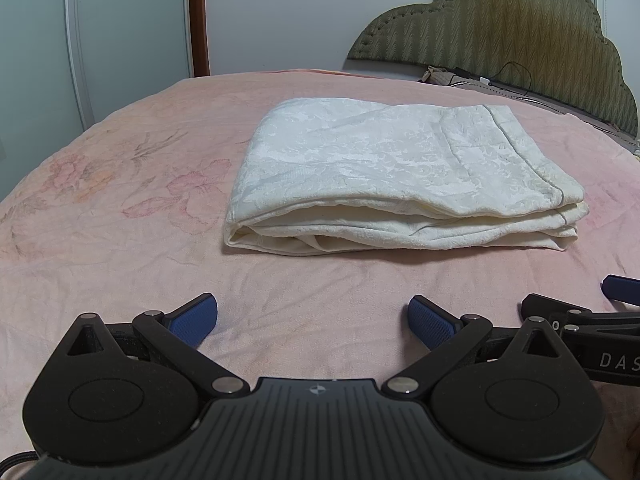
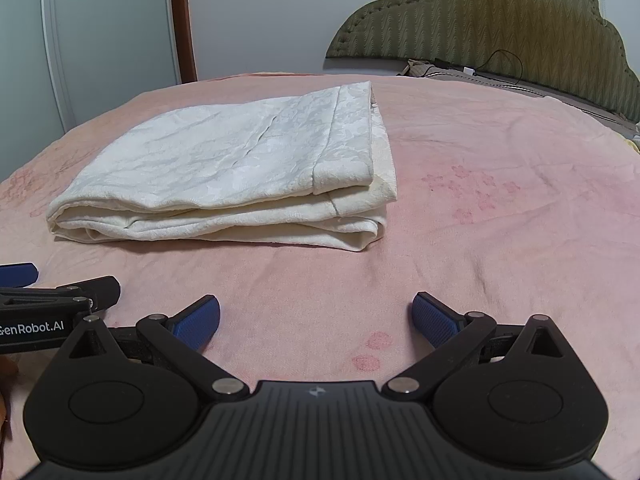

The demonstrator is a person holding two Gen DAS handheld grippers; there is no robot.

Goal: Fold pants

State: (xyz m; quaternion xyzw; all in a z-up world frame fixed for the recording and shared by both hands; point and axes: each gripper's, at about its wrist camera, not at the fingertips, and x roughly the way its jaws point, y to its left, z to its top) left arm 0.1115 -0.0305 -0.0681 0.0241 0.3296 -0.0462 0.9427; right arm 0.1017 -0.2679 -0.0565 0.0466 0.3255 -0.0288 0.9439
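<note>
Cream damask pants [image 1: 384, 172] are seen folded into a compact stack of layers on the pink bedspread [image 1: 120, 220], ahead of both grippers and apart from them. The left gripper [image 1: 313, 322] and the right gripper [image 2: 316, 320] are held released, jaws spread wide, nothing grasped. The fold is judged essentially complete. If tidying is wanted, the loose front edges should be squared and the top layer pressed flat, without dragging the stack. "GenRobot.AI" is read on the left gripper in the right view; "DAS" is partly read on the right gripper in the left view.
</note>
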